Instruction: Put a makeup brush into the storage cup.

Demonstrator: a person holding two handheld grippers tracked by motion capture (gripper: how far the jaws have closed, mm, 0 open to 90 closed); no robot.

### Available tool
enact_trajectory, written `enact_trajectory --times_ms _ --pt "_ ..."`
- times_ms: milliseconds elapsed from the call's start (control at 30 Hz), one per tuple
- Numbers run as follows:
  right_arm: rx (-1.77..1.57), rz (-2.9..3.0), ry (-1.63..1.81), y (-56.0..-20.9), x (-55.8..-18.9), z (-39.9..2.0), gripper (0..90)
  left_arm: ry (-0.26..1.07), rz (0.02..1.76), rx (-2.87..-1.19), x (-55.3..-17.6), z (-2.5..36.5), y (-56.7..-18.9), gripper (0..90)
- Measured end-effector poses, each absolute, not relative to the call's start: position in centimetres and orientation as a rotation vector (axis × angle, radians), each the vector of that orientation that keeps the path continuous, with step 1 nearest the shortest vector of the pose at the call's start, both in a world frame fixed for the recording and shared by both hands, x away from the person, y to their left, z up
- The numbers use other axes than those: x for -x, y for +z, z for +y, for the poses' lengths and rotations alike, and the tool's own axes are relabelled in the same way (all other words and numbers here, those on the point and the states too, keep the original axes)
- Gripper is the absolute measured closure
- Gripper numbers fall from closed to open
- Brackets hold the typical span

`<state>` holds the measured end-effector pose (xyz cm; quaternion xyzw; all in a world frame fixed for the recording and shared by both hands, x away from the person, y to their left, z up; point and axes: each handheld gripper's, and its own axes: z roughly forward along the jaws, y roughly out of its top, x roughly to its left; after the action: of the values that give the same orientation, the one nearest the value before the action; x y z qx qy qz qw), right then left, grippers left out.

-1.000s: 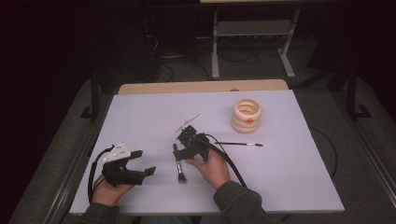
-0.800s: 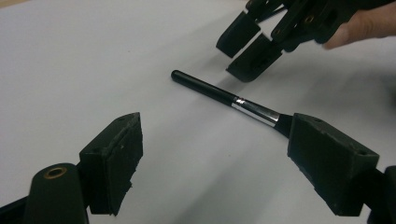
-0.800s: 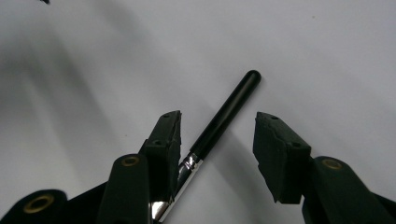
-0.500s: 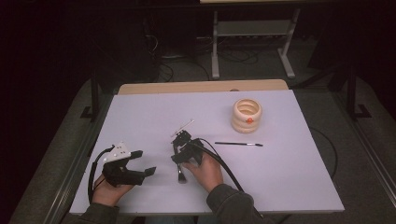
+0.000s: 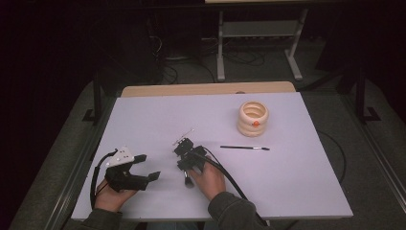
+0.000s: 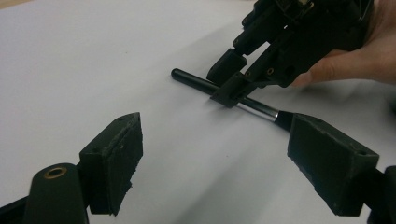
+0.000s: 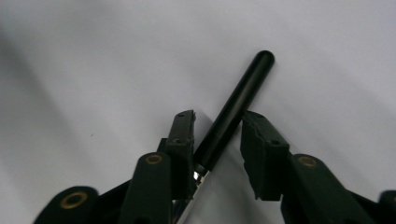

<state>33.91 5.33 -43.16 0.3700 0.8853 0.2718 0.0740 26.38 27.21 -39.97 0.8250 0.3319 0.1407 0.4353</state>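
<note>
Cream ringed holder (image 5: 253,118) and thin brush (image 5: 244,147) on white table (image 5: 306,182)

Two black plastic claws: the left claw (image 5: 149,167) carries a grey three-cornered plate, the right claw (image 5: 184,160) trails black cables. Brass-coloured screws sit in the black jaws. The person wears dark olive sleeves (image 5: 230,213).

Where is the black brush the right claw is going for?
In the high view the black brush lies on the white table, near the front edge, between the jaws of the right gripper. The left gripper is just to its left.
</note>
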Motion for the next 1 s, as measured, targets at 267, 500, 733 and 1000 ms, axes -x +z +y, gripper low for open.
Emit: enact_trajectory --times_ms 267,500,733,1000 --pt "-1.127 2.625 0.788 -43.1 -33.7 5.7 78.5 0.355 0.822 -2.060 -26.3 27.0 -40.0 17.8" --pt "-1.108 2.673 0.817 -42.9 -34.3 5.0 78.7 0.354 0.825 -2.068 -26.4 27.1 -40.0 17.8" --pt "-1.048 2.702 0.932 -41.3 -34.4 3.1 78.8 0.360 0.817 -2.064 -26.4 27.0 -39.9 17.8" --pt "-0.972 2.713 1.041 -39.0 -34.3 0.3 78.8 0.367 0.797 -2.069 -26.3 26.6 -39.7 18.0"
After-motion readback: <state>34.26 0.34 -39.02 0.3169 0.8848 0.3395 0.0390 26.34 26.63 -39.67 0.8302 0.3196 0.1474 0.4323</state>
